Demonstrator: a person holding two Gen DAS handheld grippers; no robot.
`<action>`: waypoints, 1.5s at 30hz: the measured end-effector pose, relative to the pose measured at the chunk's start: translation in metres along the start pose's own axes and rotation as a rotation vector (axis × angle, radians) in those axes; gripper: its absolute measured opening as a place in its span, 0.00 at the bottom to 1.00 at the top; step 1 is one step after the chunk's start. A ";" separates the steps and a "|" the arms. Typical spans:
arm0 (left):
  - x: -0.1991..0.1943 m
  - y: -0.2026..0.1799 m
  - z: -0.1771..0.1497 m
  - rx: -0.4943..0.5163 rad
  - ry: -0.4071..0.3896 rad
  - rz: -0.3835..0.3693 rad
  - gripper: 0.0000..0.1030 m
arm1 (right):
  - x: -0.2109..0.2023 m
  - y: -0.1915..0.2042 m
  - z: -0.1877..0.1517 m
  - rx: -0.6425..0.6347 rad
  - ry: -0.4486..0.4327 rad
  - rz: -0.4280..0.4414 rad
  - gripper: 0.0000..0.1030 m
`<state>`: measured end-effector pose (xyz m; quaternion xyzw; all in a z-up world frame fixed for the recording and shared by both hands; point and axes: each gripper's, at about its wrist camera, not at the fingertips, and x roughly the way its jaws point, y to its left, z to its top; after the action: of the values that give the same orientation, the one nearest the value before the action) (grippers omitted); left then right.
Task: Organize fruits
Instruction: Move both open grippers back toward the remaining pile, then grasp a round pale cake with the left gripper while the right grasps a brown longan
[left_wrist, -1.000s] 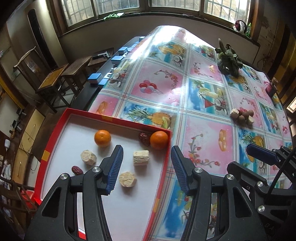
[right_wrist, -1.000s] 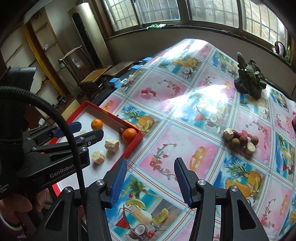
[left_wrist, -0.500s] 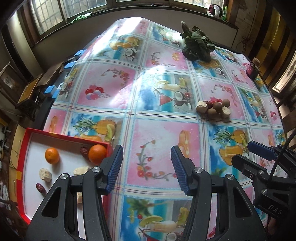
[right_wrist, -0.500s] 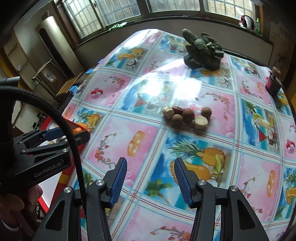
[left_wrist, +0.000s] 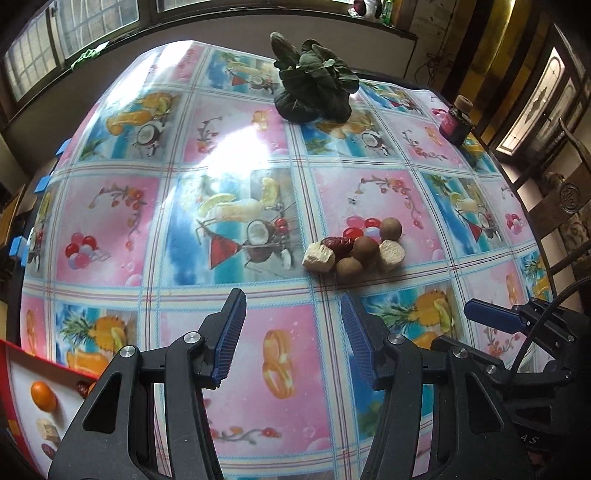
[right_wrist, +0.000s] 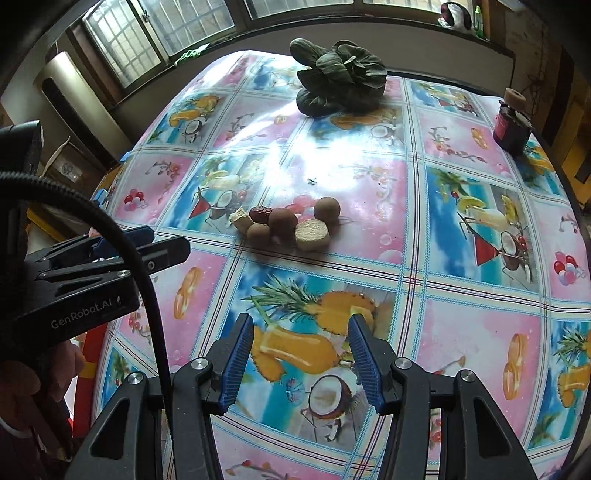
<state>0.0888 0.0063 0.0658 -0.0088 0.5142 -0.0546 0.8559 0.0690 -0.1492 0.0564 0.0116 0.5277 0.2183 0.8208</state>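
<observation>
A small pile of fruit (left_wrist: 356, 248) lies mid-table: three brown round fruits, a dark red date and two pale cut chunks. It also shows in the right wrist view (right_wrist: 286, 223). My left gripper (left_wrist: 293, 338) is open and empty, a short way in front of the pile. My right gripper (right_wrist: 301, 363) is open and empty, farther back from it. A red-rimmed white tray (left_wrist: 22, 373) at the lower left holds an orange (left_wrist: 43, 396), a pale chunk and dates.
A bunch of dark leafy greens (left_wrist: 314, 92) sits at the far side of the table. A dark jar with a cork lid (left_wrist: 456, 122) stands at the far right. A wooden chair (left_wrist: 569, 206) is beyond the right table edge.
Both grippers have swung right, away from the tray and toward the fruit pile, which is now nearer and more central. Both stay open and empty.
</observation>
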 end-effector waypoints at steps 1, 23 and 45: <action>0.005 -0.001 0.004 0.009 0.007 -0.002 0.52 | 0.001 -0.001 0.001 0.002 0.001 0.002 0.50; 0.037 0.036 0.010 -0.019 0.121 0.018 0.54 | 0.028 -0.010 0.025 0.021 0.022 0.051 0.50; 0.052 0.023 0.014 0.103 0.100 -0.029 0.22 | 0.040 0.003 0.033 -0.006 0.031 0.107 0.50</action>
<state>0.1269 0.0233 0.0253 0.0305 0.5525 -0.0939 0.8276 0.1103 -0.1247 0.0374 0.0340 0.5382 0.2638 0.7997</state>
